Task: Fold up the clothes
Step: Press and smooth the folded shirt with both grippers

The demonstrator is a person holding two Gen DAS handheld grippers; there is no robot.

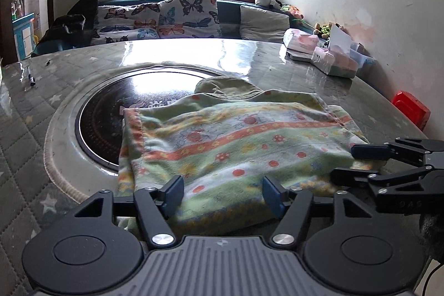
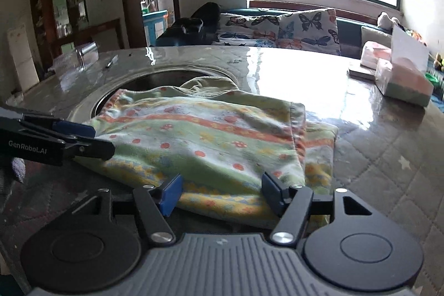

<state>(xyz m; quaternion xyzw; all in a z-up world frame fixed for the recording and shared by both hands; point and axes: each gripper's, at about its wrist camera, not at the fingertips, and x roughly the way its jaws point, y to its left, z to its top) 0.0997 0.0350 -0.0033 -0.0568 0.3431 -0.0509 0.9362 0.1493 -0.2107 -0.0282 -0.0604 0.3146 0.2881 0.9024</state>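
Two low, close wrist views windowward; shared folded garment

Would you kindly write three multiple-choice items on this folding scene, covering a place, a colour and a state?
1. Where does the far part of the patterned garment lie?
A. over the round dark inset in the table
B. on the sofa
C. on the floor

2. What colour are the butterfly cushions' backgrounds?
A. black
B. white
C. red

3. How does the left gripper stand?
A. shut on the garment
B. open at the garment's near edge
C. out of view

Answers: 1 A, the cloth overlaps the inset's rim; 2 B, butterflies sit on white fabric; 3 B, its blue pads are spread wide apart.
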